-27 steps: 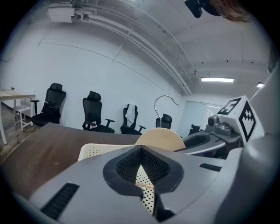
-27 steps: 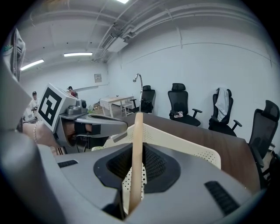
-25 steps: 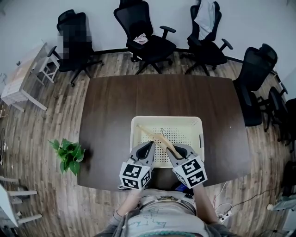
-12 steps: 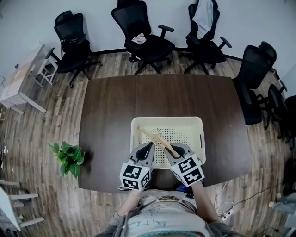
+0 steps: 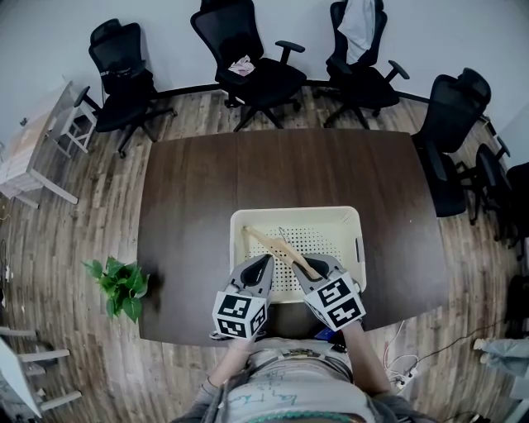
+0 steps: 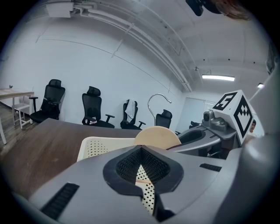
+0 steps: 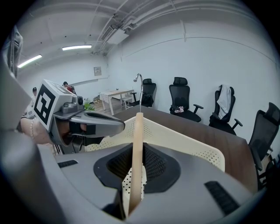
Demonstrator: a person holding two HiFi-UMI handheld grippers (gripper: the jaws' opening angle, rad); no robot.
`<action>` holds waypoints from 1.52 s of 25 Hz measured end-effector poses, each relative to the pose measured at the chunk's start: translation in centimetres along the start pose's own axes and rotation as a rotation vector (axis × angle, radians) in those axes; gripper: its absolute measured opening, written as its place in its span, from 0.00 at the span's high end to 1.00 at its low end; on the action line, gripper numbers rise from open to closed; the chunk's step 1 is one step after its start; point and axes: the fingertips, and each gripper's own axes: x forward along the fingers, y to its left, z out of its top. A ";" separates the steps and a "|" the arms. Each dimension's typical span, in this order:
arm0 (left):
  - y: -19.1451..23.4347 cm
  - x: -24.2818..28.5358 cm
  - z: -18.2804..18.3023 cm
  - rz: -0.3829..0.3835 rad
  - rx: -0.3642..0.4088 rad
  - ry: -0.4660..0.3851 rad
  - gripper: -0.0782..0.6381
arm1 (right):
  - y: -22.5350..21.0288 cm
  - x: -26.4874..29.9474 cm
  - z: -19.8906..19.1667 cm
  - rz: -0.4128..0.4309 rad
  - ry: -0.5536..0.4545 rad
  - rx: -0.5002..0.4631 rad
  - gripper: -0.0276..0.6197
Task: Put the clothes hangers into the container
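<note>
An office meeting room: a long dark table (image 5: 198,206) on a wood floor (image 5: 74,231), black swivel chairs (image 5: 248,66) ranged round it before plain white walls (image 5: 50,25), a small desk (image 5: 23,155) aside, a potted plant (image 5: 120,285), strip lights (image 7: 76,47) overhead.

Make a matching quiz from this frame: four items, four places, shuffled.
Items
1. hanger
2. basket
3. plant
4. white cloth

Places
A. on the floor, left of the table
B. draped over a chair back
C. clamped in the right gripper, above the basket
D. on the table, at its near edge

Pairs: 1-C, 2-D, 3-A, 4-B
</note>
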 end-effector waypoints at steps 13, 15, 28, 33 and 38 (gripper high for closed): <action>-0.4 0.6 -0.2 -0.009 0.010 0.015 0.88 | -0.9 0.0 0.1 -0.008 -0.010 -0.005 0.86; -0.4 0.7 -0.3 -0.010 0.010 0.017 0.88 | -1.0 0.0 0.0 -0.009 -0.008 -0.004 0.86; -0.4 0.8 -0.6 -0.011 0.013 0.026 0.88 | -2.4 0.1 -0.3 -0.036 -0.005 0.006 0.85; -0.5 0.8 -0.7 -0.009 0.013 0.032 0.88 | -3.0 0.1 -0.5 -0.049 -0.003 0.012 0.85; -0.5 0.9 -1.1 -0.009 0.011 0.036 0.88 | -3.6 0.2 -0.7 -0.060 -0.001 0.015 0.84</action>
